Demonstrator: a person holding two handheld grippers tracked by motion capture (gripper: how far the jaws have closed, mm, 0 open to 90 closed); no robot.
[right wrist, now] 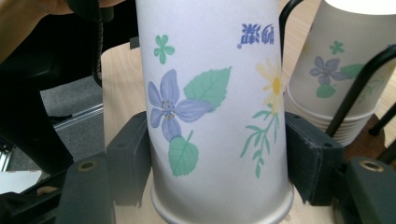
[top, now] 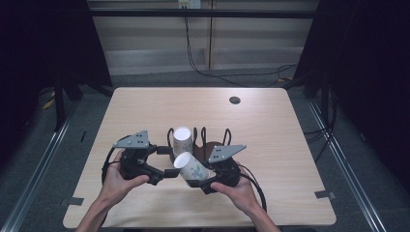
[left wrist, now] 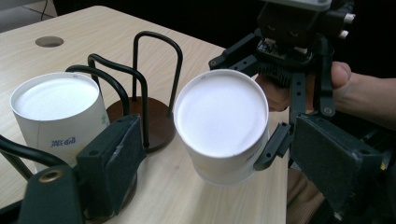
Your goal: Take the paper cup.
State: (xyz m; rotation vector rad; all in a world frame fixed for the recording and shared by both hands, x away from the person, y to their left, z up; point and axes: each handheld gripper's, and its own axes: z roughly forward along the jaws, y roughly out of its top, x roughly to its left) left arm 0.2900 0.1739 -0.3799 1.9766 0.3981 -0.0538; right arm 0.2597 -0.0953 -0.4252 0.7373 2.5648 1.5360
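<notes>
One flowered paper cup [right wrist: 212,107], blue print illegible, in right tool [right wrist: 217,158].

— What is the table [top: 270,140] made of?
— Pale wood-grain laminate, smooth and matt.
— And the 2 paper cups [right wrist: 210,107]?
— Matt white paper, printed with flowers.
— The rack [left wrist: 140,70]?
— Glossy black wire on a dark wooden base [left wrist: 156,119].
— The gripper pads [right wrist: 308,158]?
— Black, rough, foam-like.

black grippers [top: 170,172], grey plates, black cables
</notes>
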